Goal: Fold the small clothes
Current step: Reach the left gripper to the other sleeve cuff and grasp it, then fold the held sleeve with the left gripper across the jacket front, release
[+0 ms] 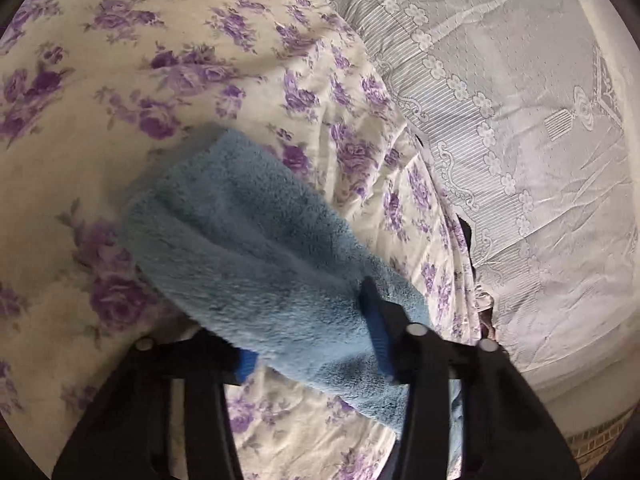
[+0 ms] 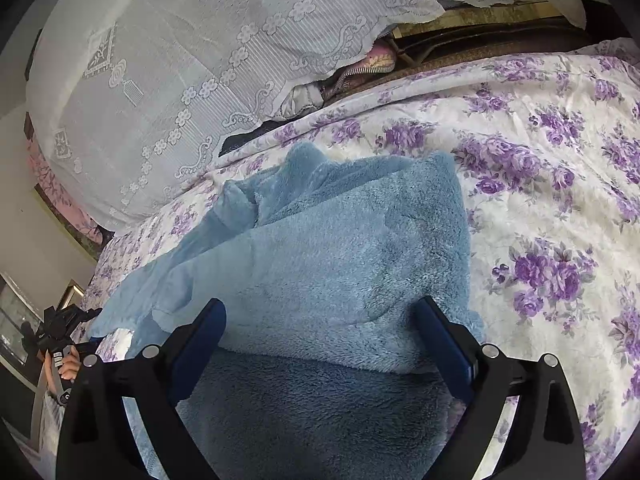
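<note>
A light blue fleece garment [image 2: 344, 248] lies partly folded on the flowered bedsheet [image 2: 552, 208]. In the left wrist view a long strip of the blue fleece garment [image 1: 248, 240] runs between my fingers, and my left gripper [image 1: 308, 328] is shut on it; the fleece covers most of the left pad. My right gripper [image 2: 320, 320] is open wide, hovering over the near part of the garment with its pads either side of the folded bulk and nothing pinched. At the far left of the right wrist view, a hand [image 2: 68, 364] holds the left gripper [image 2: 60, 328] at the garment's left end.
A white lace cover [image 2: 168, 80] drapes over a bulky pile beside the sheet, also seen as a lace cover [image 1: 520, 120] on the right. Dark wooden furniture [image 2: 480, 36] stands behind the bed. The flowered sheet [image 1: 120, 80] spreads out to the left.
</note>
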{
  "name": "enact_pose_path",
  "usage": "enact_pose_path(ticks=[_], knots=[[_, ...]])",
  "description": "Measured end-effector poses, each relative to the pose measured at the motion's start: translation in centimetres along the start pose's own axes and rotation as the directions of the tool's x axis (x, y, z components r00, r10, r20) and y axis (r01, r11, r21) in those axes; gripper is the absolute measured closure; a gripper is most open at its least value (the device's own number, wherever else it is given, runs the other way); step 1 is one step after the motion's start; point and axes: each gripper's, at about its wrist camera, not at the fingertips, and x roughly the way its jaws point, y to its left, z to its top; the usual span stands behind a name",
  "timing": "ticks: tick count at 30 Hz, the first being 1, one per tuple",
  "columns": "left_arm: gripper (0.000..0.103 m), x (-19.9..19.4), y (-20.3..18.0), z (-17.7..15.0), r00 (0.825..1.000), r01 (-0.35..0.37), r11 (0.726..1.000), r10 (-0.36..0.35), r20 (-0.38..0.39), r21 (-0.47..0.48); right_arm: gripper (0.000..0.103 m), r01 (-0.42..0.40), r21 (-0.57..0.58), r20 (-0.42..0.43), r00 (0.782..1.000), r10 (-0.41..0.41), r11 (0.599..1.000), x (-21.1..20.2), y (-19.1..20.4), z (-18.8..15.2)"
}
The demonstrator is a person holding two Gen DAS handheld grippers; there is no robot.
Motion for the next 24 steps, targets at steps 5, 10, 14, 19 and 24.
enact_pose_path(ticks=[5, 10, 14, 19, 24], knots=[[0.092, -0.1, -1.1, -0.3, 0.999, -0.045, 0.996, 0.045, -0.002, 0.077, 0.007, 0.002, -0.001, -0.001, 1.000, -0.002, 1.000, 0.0, 0.0, 0.0], [0.093, -1.8, -5.3, -1.8, 0.990, -0.133, 0.957, 0.117, 0.078, 0.259, 0.007, 0.000, -0.001, -0.008, 1.000, 0.000, 1.000, 0.2, -0.1, 0.0], [0.094, -2.7, -9.8, -4.4, 0.985, -0.166, 0.895, 0.127, 0.120, 0.413, 0.006, -0.003, 0.001, -0.013, 1.000, 0.003, 1.000, 0.3, -0.1, 0.1], [0.094, -1.9, -14.4, -8.4, 0.989, -0.148, 0.825, 0.122, 0.085, 0.545, 0.006, -0.004, 0.003, -0.015, 1.000, 0.004, 1.000, 0.4, -0.1, 0.1], [0.094, -0.3, -18.4, -12.3, 0.985, -0.166, 0.739, 0.153, 0.077, 0.654, 0.006, -0.015, 0.016, -0.018, 1.000, 0.015, 1.000, 0.5, -0.3, 0.3]])
